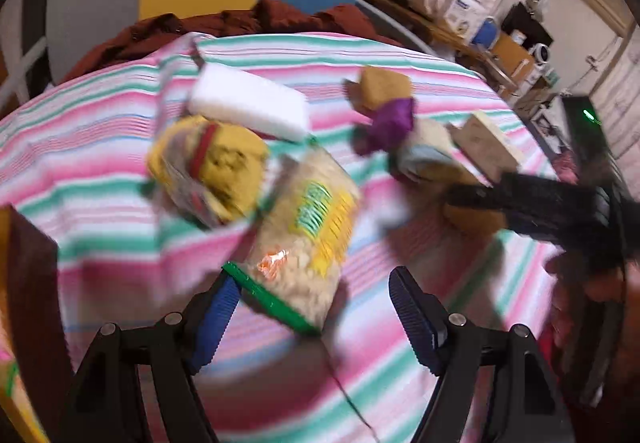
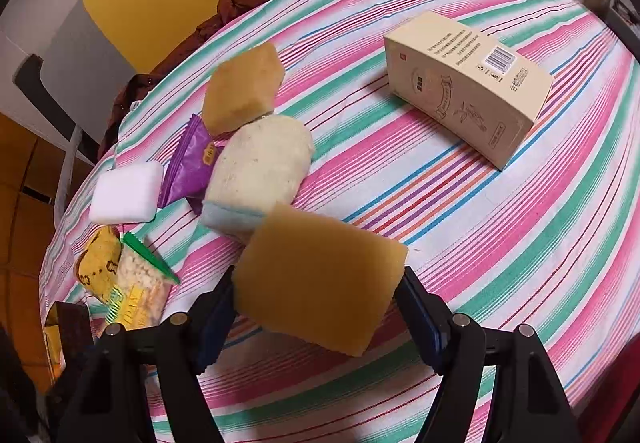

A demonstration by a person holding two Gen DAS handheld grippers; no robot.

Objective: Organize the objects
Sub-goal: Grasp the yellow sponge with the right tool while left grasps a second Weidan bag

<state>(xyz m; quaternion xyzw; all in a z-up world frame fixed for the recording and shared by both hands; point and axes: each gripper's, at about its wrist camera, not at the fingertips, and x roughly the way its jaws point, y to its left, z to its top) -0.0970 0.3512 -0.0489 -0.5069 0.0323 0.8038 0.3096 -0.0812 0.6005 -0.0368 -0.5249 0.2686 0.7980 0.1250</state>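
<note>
My right gripper (image 2: pixel 316 307) grasps a tan sponge (image 2: pixel 320 279), its blue pads pressed against the sponge's two sides above the striped cloth (image 2: pixel 500 243). Just beyond it lies a pale sponge (image 2: pixel 260 167) with a blue edge, touching a purple packet (image 2: pixel 192 163) on its left. A second tan sponge (image 2: pixel 242 87) sits farther off, against the pale one's far end. A white block (image 2: pixel 126 193) rests left of the packet. At the near left, a yellow snack bag (image 2: pixel 98 263) and a clear bag of puffed snacks (image 2: pixel 140 283) with a green seal lie side by side, touching. A cream box (image 2: pixel 468 83) lies on its side at the far right, well apart from the rest.

My left gripper (image 1: pixel 312 307) hangs released over the cloth (image 1: pixel 100 163), nothing between its pads; the puffed-snack bag (image 1: pixel 308 227) lies just ahead, its green seal beside the left pad. The view is blurred. The yellow bag (image 1: pixel 216 163) leans against the snack bag's far left side, the white block (image 1: pixel 248 103) behind them. To the far right I make out the tan sponge (image 1: pixel 380 87), the purple packet (image 1: pixel 390 123) and the box (image 1: pixel 484 147), with my other gripper (image 1: pixel 540 203) reaching in from the right edge. Red-brown fabric (image 1: pixel 240 23) bunches at the cloth's far edge.
</note>
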